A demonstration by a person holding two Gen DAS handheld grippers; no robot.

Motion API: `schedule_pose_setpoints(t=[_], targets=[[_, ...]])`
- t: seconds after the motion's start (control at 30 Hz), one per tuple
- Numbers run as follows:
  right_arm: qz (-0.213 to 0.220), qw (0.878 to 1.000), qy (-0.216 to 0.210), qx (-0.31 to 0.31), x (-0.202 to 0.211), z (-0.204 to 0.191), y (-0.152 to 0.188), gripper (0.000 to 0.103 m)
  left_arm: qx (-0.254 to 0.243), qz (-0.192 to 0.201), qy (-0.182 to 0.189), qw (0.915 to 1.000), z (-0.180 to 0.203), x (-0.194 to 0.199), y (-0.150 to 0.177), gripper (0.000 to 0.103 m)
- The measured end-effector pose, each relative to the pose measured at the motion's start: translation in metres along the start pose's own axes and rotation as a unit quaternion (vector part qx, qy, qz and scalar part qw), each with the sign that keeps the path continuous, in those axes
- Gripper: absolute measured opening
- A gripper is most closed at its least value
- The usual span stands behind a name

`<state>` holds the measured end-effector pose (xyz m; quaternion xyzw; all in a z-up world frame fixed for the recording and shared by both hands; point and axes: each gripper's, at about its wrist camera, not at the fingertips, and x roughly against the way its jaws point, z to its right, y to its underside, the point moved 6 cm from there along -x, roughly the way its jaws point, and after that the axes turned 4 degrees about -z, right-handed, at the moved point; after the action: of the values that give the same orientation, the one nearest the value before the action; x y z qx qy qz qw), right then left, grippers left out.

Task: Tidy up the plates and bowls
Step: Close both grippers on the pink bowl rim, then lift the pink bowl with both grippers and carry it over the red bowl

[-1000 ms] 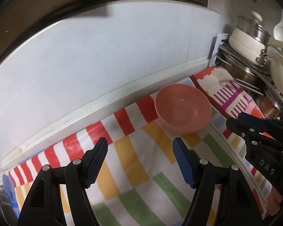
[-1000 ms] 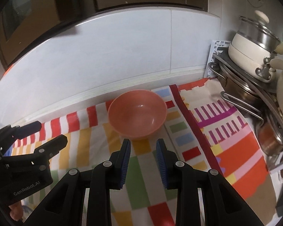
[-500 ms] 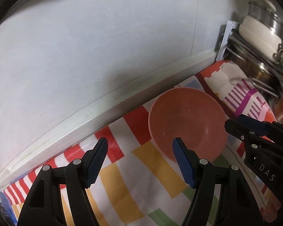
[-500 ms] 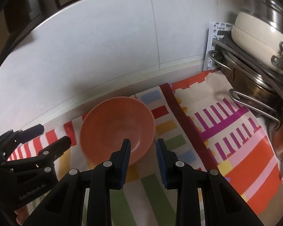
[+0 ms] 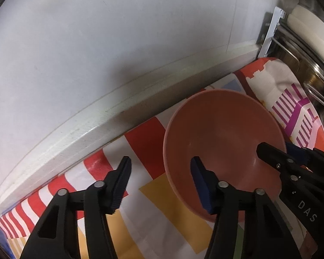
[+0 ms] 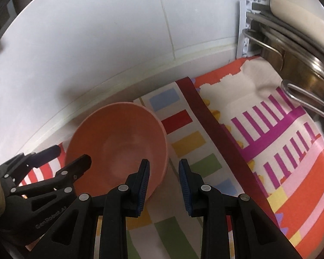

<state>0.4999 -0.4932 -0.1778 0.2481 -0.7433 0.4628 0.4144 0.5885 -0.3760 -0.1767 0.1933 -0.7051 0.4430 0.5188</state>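
Straddling the pink bowl (image 5: 222,142) rim lower right, I held both grippers parted, probably needing squarer alignment.

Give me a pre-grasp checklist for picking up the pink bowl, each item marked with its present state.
1. Left hand-held gripper open: ok, jaws wide apart with nothing between them.
2. Left fingers straddle the rim of the pink bowl: looks ok, one finger appears inside, the other outside on the striped cloth.
3. Right hand-held gripper open: ok, though the gap is narrower.
4. Right fingers straddle the rim: ok by the look of it, its left finger over the bowl, the other over the cloth.
5. Bowl empty and upright: ok.
6. Finger pads touching the bowl wall: cannot tell.
7. Clearance from the pots on the right: ok, they stand apart from the bowl.
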Motion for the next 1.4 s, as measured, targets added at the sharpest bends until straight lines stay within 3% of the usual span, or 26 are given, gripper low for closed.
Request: schedule_pose_setpoints(t=[0.33, 0.73, 1.4], targets=[[-0.004, 1.0, -0.009, 0.001, -0.006, -0.005, 0.001, 0.017, 0.023, -0.01, 0.034, 0.9991, 0.0, -0.006, -0.001, 0.013], [-0.002, 1.0, -0.007, 0.005, 0.008, -0.013, 0.005, 0.013, 0.024, 0.006, 0.021, 0.9995, -0.003, 0.028, 0.004, 0.013], [0.04, 0.999, -0.014, 0.025, 0.108, -0.048, 0.047, 0.013, 0.032, 0.052, 0.028, 0.9978, -0.006, 0.142, 0.067, 0.013]])
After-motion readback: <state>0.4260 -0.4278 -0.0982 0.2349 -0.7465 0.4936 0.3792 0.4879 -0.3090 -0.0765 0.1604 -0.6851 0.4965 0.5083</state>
